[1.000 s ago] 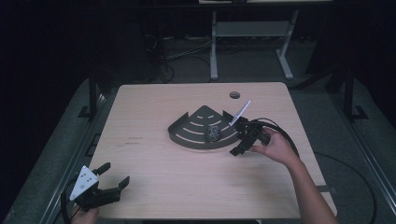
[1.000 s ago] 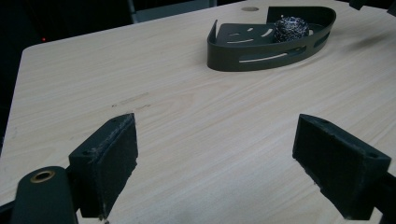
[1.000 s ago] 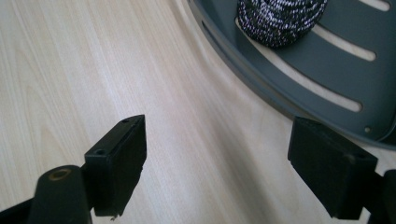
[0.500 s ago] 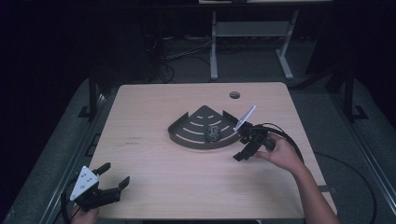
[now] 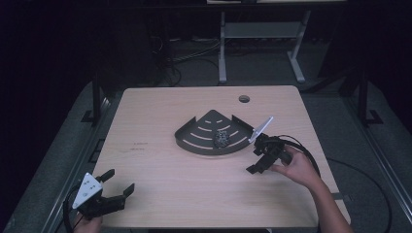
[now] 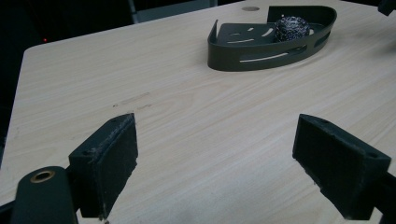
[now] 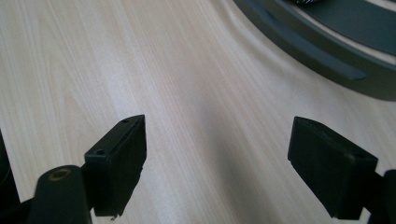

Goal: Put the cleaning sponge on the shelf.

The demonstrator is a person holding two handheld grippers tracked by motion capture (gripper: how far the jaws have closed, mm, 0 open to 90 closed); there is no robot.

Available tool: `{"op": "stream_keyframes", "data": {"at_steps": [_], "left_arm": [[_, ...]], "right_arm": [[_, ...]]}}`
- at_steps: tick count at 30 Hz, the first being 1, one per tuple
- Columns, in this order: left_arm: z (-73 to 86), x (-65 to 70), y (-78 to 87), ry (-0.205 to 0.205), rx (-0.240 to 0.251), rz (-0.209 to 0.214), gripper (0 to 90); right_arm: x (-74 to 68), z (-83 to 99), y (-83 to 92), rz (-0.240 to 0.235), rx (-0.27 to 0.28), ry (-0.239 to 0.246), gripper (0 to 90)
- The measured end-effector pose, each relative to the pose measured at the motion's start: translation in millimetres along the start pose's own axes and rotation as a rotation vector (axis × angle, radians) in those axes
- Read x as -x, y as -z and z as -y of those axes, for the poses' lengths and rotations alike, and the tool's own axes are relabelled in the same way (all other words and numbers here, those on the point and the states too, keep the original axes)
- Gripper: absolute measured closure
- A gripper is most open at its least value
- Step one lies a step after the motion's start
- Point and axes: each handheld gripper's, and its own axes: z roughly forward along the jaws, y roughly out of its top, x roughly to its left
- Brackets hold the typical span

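Note:
A dark fan-shaped tray [image 5: 194,141] with slotted floor lies at the table's middle. A grey wire scrubber ball [image 5: 222,138] rests inside it, toward its right half. My right gripper [image 5: 253,160] hovers low over the wood just right of the tray's curved front wall, open with nothing between its jaws. In the right gripper view that gripper [image 7: 217,158] faces bare wood, with the tray wall [image 7: 317,53] at the upper right. My left gripper [image 5: 119,182] sits open at the table's near left corner. In the left gripper view its gripper [image 6: 215,158] looks toward the tray [image 6: 261,58] and the scrubber [image 6: 290,28].
A round cable hole [image 5: 244,99] pierces the table's far right part. A white desk frame [image 5: 262,34] and cables stand on the floor behind the table. Bare wood stretches between the two grippers.
My right gripper has drawn back from the tray toward the near right, open. The scrubber stays in the tray. The left gripper has not moved.

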Motion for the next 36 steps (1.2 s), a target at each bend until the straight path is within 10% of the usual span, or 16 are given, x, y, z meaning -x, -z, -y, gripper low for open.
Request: {"op": "stream_keyframes", "data": {"at_steps": [36], "left_arm": [[0.0,1.3,-0.3,-0.005,-0.006,0.001,13.3]], "right_arm": [[-21.0,56.5,0.9,0.001,0.045,-0.050,19.1]]}}
